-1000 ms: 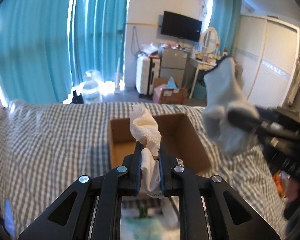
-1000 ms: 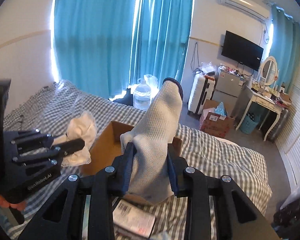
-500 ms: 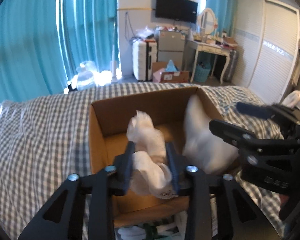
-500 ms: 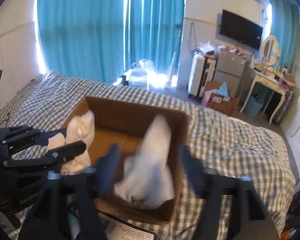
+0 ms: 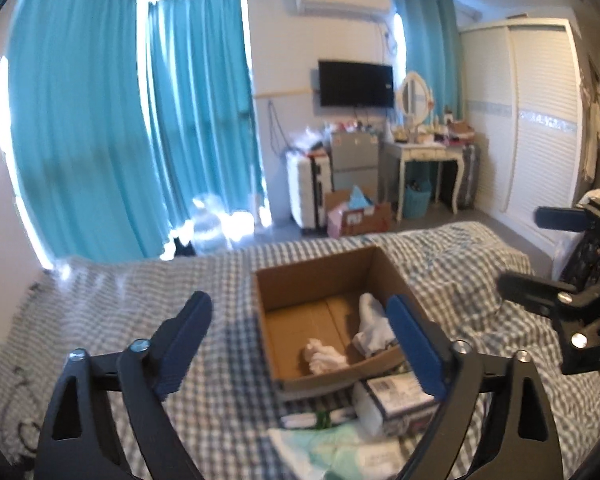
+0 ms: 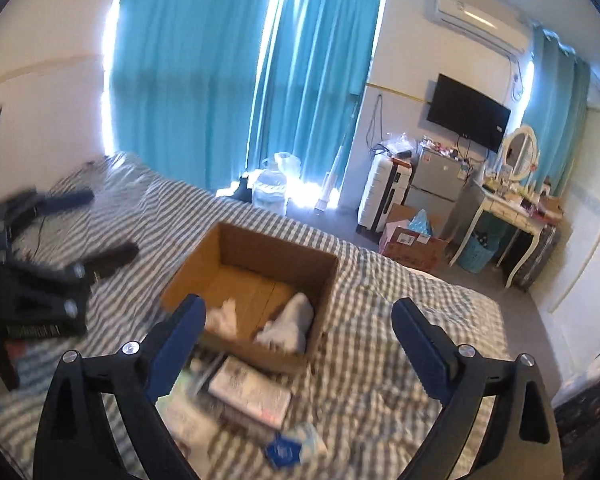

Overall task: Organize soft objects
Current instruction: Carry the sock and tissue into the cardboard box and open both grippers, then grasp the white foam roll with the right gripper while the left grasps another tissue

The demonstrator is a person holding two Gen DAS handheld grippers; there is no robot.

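An open cardboard box (image 5: 324,280) stands on the checked bed; it also shows in the right wrist view (image 6: 268,248). Inside lie a crumpled white cloth (image 5: 324,357) and a grey-white sock (image 5: 374,324); the right wrist view shows the cloth (image 6: 224,314) and the sock (image 6: 292,322) too. My left gripper (image 5: 300,342) is open and empty, raised back from the box. My right gripper (image 6: 298,342) is open and empty, also above the bed near the box's front. Each gripper appears at the edge of the other's view.
Packets and a small white carton (image 5: 396,398) lie on the bed in front of the box, with a pale green pack (image 5: 340,452). The checked bed (image 5: 140,320) spreads left and right. Curtains, a suitcase, a desk and a wardrobe stand beyond the bed.
Both grippers lowered into the box, opened and let go of the cloth and the sock. They have since pulled up and back, empty.
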